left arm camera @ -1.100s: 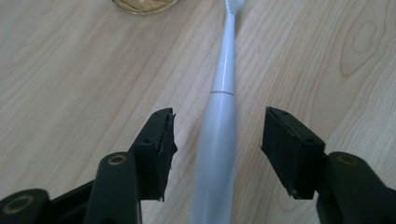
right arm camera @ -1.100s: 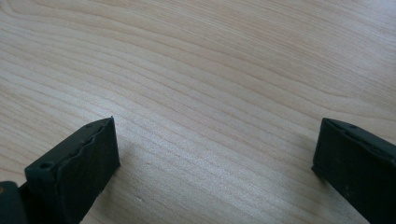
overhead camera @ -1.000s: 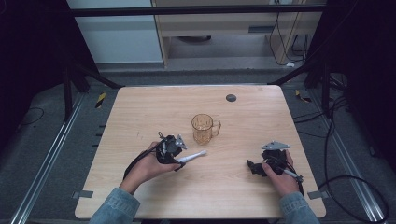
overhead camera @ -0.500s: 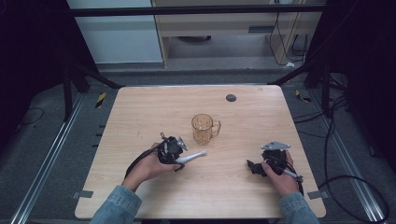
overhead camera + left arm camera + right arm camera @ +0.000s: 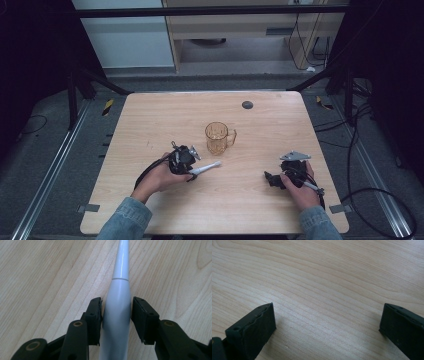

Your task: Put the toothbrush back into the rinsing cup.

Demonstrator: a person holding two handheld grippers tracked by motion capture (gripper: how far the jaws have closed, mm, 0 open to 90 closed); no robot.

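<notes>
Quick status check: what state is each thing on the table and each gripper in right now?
Left gripper: jaws on both sides of the toothbrush handle, left pad touching, slight gap at the right pad.
Toothbrush: lying flat on the table, pointing toward the mug.
Glass mug: upright, looks empty, handle to the right, untouched.
Right gripper: open wide, holding nothing, low over bare table.

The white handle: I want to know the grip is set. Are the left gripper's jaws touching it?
Touching on one side: in the left gripper view one jaw presses the white handle; the other shows a thin gap.
</notes>
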